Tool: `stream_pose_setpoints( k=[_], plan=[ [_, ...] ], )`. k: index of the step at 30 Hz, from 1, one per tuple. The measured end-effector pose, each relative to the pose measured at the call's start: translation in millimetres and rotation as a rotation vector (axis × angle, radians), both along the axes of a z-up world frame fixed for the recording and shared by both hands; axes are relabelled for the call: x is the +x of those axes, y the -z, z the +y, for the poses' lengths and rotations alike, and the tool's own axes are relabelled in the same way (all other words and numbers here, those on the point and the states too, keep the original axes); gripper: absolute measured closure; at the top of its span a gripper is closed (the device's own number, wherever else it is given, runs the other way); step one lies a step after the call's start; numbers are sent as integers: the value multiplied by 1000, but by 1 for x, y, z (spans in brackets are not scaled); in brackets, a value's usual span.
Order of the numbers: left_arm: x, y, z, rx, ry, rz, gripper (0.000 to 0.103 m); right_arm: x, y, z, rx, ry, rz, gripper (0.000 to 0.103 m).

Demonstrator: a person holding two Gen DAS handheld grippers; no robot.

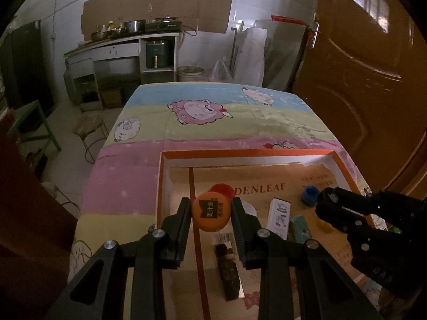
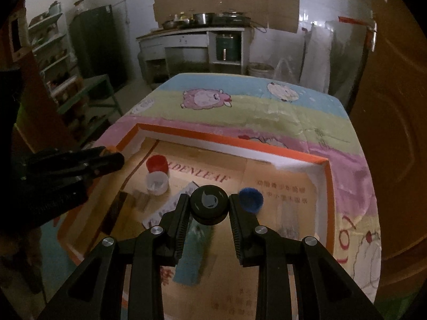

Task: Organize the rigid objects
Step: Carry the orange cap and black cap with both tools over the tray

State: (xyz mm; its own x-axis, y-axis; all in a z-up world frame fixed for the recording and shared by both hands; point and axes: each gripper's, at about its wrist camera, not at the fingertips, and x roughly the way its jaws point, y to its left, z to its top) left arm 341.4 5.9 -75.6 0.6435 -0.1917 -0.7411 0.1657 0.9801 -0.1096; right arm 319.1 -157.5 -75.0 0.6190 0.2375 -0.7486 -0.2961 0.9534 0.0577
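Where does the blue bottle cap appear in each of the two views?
Left wrist view: the blue cap lies right of centre in the box, near the right gripper.
Right wrist view: the blue cap sits just right of that gripper's fingertips.
Shared landmark: the red cap.

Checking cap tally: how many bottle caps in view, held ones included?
5. orange cap in the left gripper, black cap in the right gripper; red cap, white cap, blue cap lie in the box. More may be hidden.
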Motion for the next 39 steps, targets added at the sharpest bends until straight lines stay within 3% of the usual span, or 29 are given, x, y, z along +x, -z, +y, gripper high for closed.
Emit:
stream_pose_setpoints(
  k=[21,39],
  plan=[
    [41,17,18,23,-35,64,72,69,6,18,-10,-37,60,73],
    [52,39,1,50,15,120,72,96,33,18,-26,-18,154,73]
  ],
)
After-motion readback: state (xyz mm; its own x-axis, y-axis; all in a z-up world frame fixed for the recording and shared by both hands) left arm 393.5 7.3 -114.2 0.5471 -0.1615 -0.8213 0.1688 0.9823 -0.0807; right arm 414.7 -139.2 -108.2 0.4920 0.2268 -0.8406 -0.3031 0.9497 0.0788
